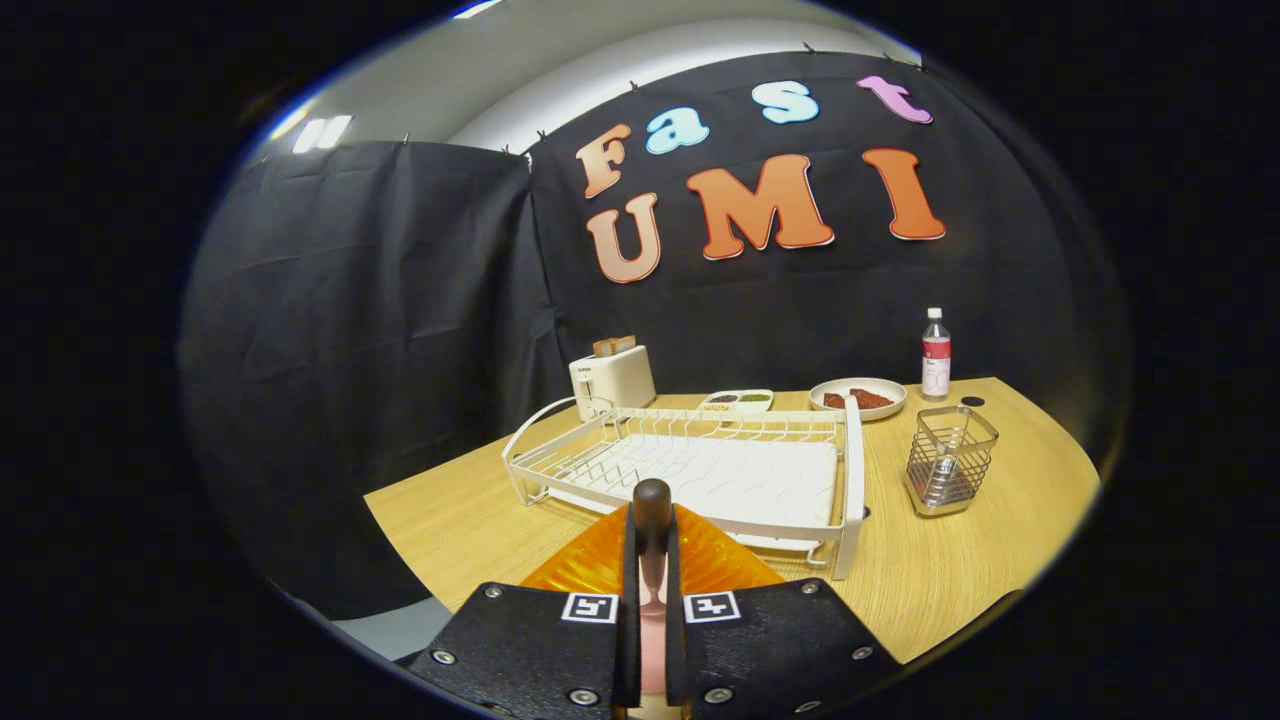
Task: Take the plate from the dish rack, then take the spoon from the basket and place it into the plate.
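- Gripper [651, 560] closed tight on spoon [652, 510], dark rounded handle end poking up between the fingers; slim, stiff, light, likely slippery.
- Just beneath: orange ribbed plate [590, 570], glossy, probably brittle.
- Beyond: white wire dish rack [700, 465], empty.
- Right of it: metal mesh basket [948, 458].

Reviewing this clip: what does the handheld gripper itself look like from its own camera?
The gripper shows two broad, flat, matte black body plates, each with silver screw heads near its corners. Each plate carries a small square black-and-white fiducial marker at its inner top corner. Two narrow fingers run forward, close together and parallel. No cables or sleeve are in view.
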`<state>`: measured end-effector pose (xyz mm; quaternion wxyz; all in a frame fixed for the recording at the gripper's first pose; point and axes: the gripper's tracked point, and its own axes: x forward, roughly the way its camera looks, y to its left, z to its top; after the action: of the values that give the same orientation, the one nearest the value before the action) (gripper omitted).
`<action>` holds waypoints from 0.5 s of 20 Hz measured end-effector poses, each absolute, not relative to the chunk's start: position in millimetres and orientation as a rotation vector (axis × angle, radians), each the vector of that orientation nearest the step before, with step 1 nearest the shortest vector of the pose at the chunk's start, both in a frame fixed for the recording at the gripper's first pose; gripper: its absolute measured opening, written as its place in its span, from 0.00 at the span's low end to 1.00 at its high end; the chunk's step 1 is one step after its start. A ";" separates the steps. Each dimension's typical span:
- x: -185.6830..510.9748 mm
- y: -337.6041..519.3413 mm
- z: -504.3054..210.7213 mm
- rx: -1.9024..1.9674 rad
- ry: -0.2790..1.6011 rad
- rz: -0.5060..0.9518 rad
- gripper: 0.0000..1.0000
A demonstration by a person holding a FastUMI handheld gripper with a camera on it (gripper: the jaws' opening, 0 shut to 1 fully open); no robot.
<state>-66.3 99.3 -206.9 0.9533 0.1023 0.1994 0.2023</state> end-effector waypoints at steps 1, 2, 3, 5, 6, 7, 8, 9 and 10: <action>-71.0 96.9 -208.5 0.207 0.412 0.423 0.10; -73.5 93.8 -211.4 0.207 0.417 0.428 0.10; -76.2 91.9 -214.9 0.206 0.426 0.434 0.10; -81.5 88.7 -221.8 0.209 0.444 0.442 0.10; -84.1 87.4 -226.4 0.209 0.452 0.444 0.10; -85.5 85.9 -230.0 0.214 0.462 0.446 0.10; -87.4 84.9 -235.1 0.217 0.475 0.445 0.10; -89.2 83.9 -240.2 0.222 0.487 0.444 0.10; -91.7 83.4 -245.2 0.222 0.499 0.444 0.10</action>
<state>-91.7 83.4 -245.2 0.9387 0.1087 0.2445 0.2174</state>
